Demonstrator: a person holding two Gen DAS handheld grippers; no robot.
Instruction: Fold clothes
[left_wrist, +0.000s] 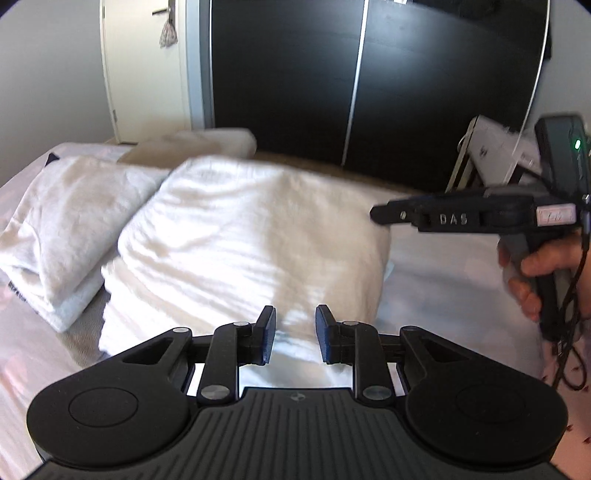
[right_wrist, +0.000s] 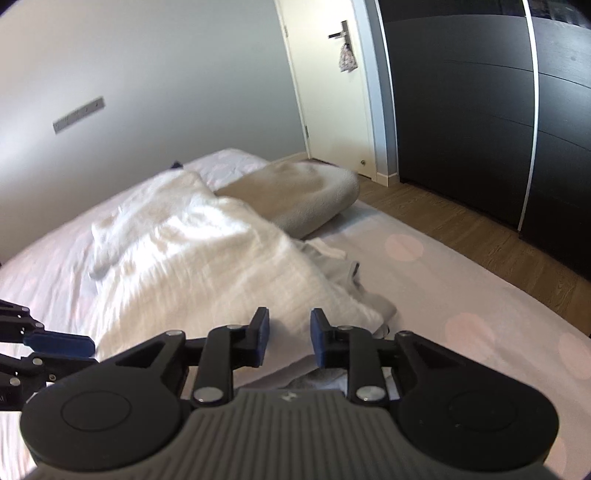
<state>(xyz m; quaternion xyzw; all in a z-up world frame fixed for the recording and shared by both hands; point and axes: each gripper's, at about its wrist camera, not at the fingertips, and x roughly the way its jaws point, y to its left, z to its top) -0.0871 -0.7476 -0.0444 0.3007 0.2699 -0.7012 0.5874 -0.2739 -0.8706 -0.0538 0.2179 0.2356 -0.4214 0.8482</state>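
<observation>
On the bed, right ahead of both claws, lies the large white crinkled cotton cloth (left_wrist: 251, 236), piled in a thick, roughly squared heap; from the right wrist view its near right edge looks loose, with a greyish garment (right_wrist: 343, 273) peeking out from under it. Whether this heap is a fold nearly done or a bundle waiting to be spread, I cannot settle from how it lies. Left of it rests a smaller white folded fabric (left_wrist: 62, 229), and beyond that a beige fleecy blanket (right_wrist: 295, 199), rolled or folded. All sit on the pale pink dotted bed sheet (right_wrist: 443, 266). The left claw (left_wrist: 294, 334) hangs just above the near edge of the cloth, released, nothing between its blue pads. The right claw (right_wrist: 287, 338) is likewise released and empty over the near right corner; the person's hand (left_wrist: 535, 273) grips its handle. Any grasp to come, I judge, calls for pinching one layer edge cleanly, since the fabric is soft and bunches. Behind stand a black wardrobe (left_wrist: 369, 81) and a white door (right_wrist: 332, 92).
</observation>
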